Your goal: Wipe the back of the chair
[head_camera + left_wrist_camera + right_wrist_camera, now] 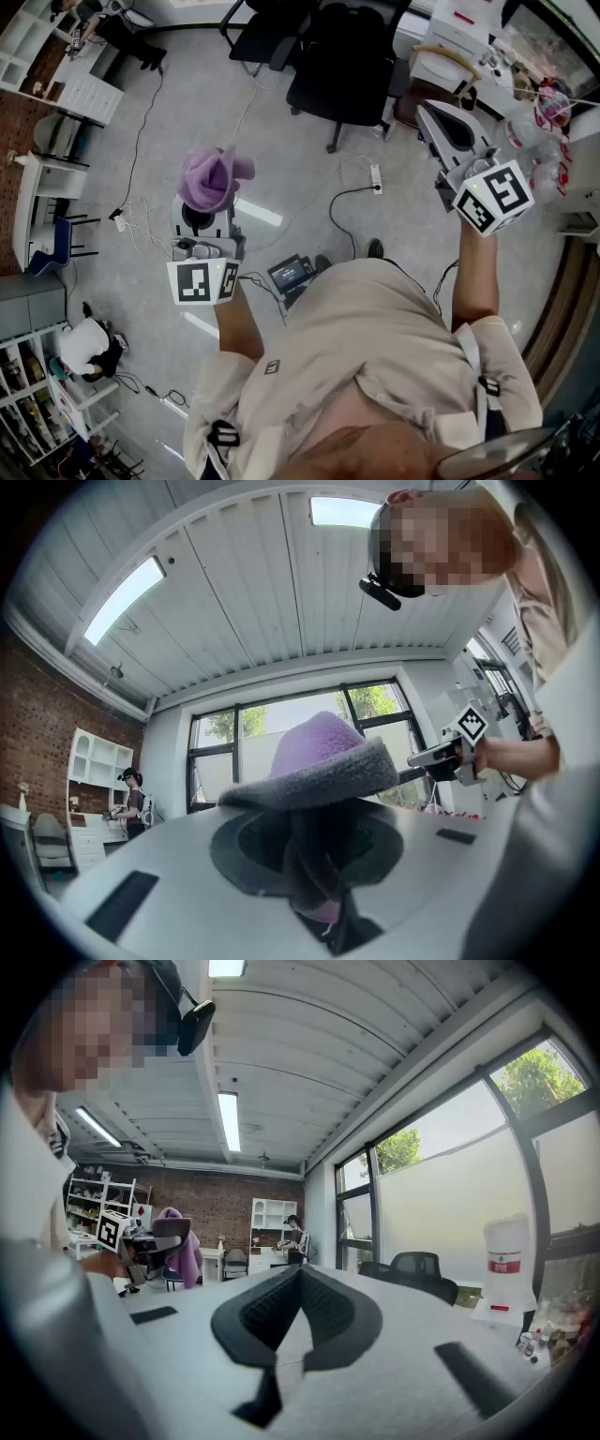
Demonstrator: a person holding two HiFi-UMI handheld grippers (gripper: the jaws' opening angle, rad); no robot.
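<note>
Left gripper view only: the left gripper (317, 902) is clenched on a cloth (314, 761); a pinched fold runs down between its dark pads
Right gripper view only: the right gripper (281, 1335) has its ribbed pads pressed together with nothing between them; a white bottle (507, 1262) stands by the window
Head view only: the black chair (349, 58) stands on the grey floor ahead of the person, well apart from both grippers
Around: loose cables (141, 220) and a power strip (376, 176) lie on the floor between person and chair
In the way: from above, the cloth covers the left jaw tips
Textures: fleecy cloth, purple on top, grey beneath, spread like a cap; smooth grey gripper shells
</note>
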